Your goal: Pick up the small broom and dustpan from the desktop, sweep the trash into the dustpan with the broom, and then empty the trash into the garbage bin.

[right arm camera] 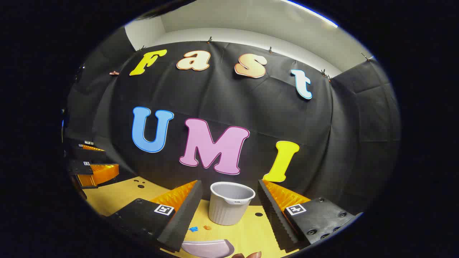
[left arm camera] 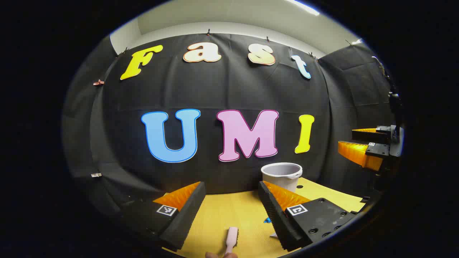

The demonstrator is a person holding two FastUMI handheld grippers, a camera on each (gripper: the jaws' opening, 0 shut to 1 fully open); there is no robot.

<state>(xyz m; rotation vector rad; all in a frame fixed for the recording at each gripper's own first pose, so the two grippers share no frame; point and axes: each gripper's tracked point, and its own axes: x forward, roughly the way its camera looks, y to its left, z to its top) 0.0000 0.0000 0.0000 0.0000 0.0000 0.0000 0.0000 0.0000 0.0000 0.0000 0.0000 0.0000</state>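
In the left gripper view the left gripper [left arm camera: 231, 204] has its fingers spread wide with nothing between them. Just below the gap, at the near edge of the desk [left arm camera: 222, 211], lies the small broom [left arm camera: 231, 239], its pale handle pointing up toward the fingers but apart from them. A blue scrap [left arm camera: 266, 220] lies against the inner side of the right-hand finger (whether it touches is hard to tell). Farther out, toward the back edge of the desk, stands the garbage bin [left arm camera: 282, 175], upright and partly hidden by that same finger. The right gripper [left arm camera: 362, 147] hangs off to the side, well above the desk.

In the right gripper view the right gripper's fingers are likewise wide and hold nothing. The dustpan [right arm camera: 208, 248] lies at the near edge beneath the gap. Beyond it sit the blue scrap and an orange scrap [right arm camera: 207, 227], close together, just beside the bin's base, which stands between the fingers farther back.
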